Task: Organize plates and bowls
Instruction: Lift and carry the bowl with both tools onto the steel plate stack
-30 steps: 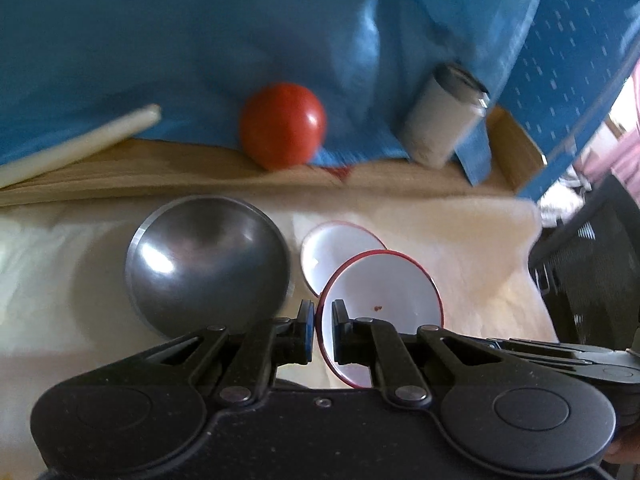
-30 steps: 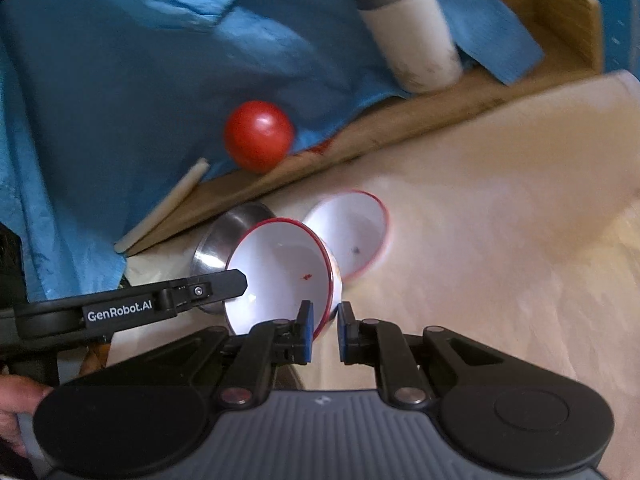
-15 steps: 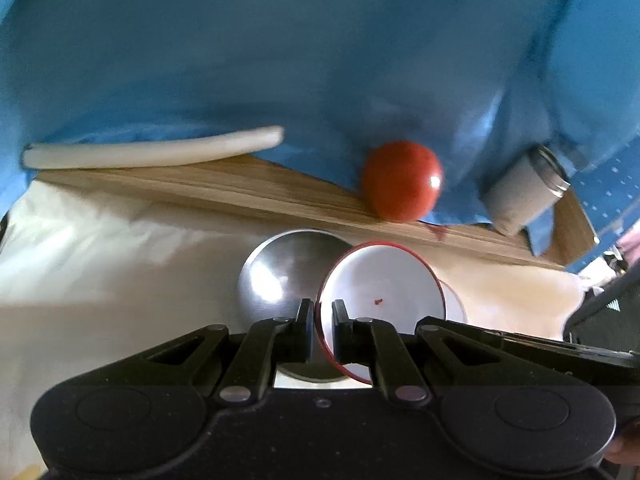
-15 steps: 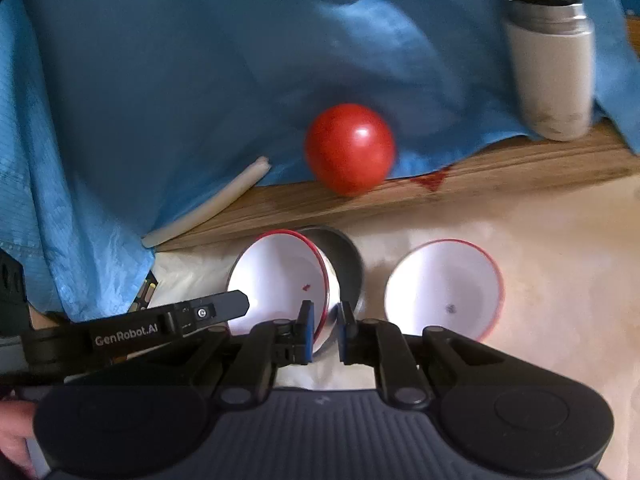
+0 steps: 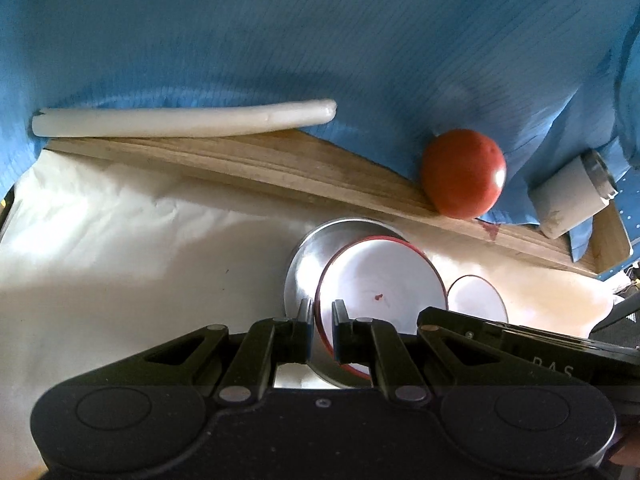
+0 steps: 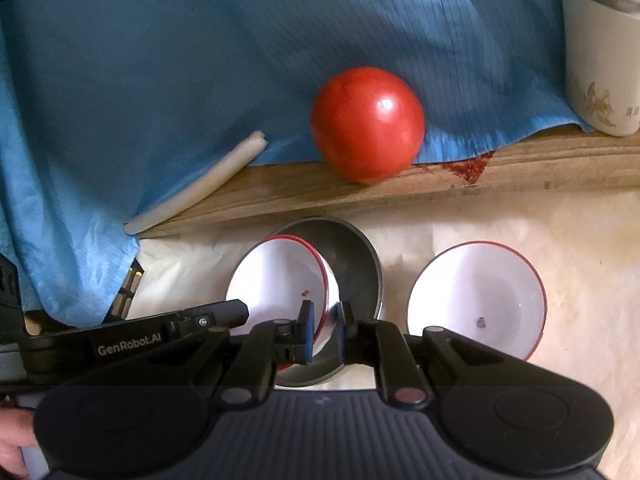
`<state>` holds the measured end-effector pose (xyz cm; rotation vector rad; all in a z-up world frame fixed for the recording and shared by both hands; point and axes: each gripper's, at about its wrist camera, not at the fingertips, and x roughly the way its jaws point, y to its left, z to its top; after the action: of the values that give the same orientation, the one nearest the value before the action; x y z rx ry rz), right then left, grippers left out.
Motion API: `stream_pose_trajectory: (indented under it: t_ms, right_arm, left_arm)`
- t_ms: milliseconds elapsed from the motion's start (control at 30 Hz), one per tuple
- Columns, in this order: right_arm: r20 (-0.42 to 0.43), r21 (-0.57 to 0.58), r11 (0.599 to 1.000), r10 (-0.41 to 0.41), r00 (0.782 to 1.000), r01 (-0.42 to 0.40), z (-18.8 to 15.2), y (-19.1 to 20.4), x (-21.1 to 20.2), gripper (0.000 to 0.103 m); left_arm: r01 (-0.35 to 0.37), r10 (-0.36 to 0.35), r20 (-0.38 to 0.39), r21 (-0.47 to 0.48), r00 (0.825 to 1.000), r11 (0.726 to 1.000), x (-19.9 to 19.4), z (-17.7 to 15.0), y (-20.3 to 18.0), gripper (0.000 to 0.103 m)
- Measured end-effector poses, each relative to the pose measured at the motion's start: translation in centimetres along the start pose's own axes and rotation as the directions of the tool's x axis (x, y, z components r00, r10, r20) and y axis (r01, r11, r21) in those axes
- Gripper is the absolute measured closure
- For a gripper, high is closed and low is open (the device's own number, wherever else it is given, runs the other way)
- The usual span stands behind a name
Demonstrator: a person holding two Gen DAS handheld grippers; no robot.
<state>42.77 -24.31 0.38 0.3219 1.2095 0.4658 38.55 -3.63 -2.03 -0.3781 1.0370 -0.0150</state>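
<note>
Both grippers pinch the same red-rimmed white bowl [image 5: 380,280] by its rim. The left gripper [image 5: 322,330] has its jaws pressed onto the bowl's near-left edge, and the right gripper [image 6: 323,334] clamps the opposite edge, seen at [image 6: 280,280] from that side. The bowl is tilted and sits over the steel bowl [image 5: 308,256], partly inside it; whether it touches the steel cannot be told. The steel bowl [image 6: 352,264] rests on the white cloth [image 5: 120,248], just in front of the wooden board [image 5: 280,168].

Beside the steel bowl, on its right in both views, a second red-rimmed white bowl [image 6: 476,300] stands upright on the cloth, apart from the steel one; it shows at [image 5: 476,300] in the left view.

Behind the steel bowl, a tomato [image 6: 366,124] sits on the board's edge against the blue cloth [image 6: 200,60]. Left of it a white stick [image 5: 180,122] lies along the board; right of it stands a white cup [image 6: 600,64].

A hand [image 6: 16,436] shows at the lower left corner of the right view.
</note>
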Motion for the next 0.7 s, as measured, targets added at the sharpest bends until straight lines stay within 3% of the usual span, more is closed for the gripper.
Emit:
stream_pose_trajectory:
  t_ms: [700]
  right_arm:
    - [-0.013,0.035,0.999,-0.035,0.999,0.035,0.6,0.1,2.1,0.090]
  left_arm:
    - [-0.004,0.003,-0.041,-0.015,0.999,1.000,2.0,0.7,0.4,0.094]
